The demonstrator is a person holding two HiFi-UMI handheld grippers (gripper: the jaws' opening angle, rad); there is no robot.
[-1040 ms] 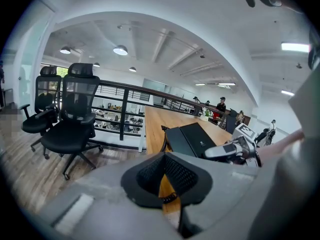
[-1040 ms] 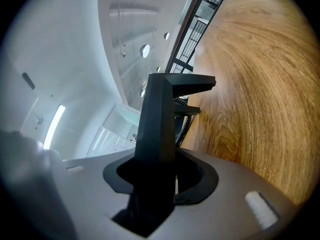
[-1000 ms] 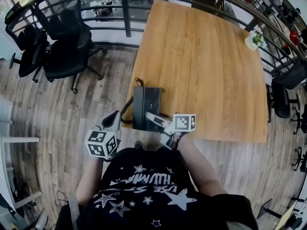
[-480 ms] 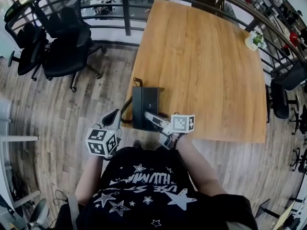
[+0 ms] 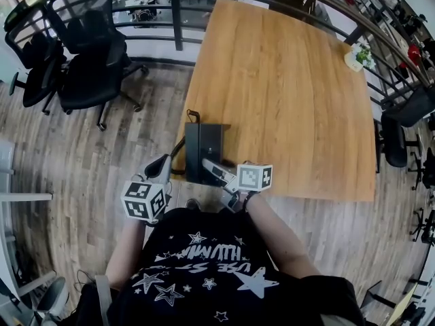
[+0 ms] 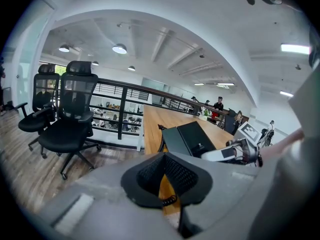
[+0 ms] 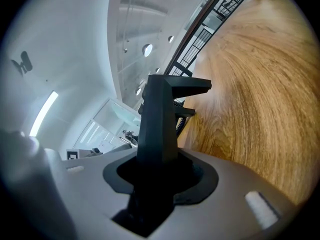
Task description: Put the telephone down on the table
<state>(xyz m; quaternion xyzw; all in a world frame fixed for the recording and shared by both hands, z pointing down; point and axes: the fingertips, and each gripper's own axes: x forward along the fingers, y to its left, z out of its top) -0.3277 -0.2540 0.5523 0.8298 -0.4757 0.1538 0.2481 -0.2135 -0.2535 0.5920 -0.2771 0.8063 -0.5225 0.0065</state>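
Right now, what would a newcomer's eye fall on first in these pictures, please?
A broad wooden table fills the middle of the head view. At its near left edge is a black telephone, the right tongs closed on its near end. Black office chairs stand on the floor at far left.

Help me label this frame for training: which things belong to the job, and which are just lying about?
Job: telephone, right hand-held gripper clamped on it, table.
Lying about: left hand-held gripper with nothing in it, office chairs, railing.
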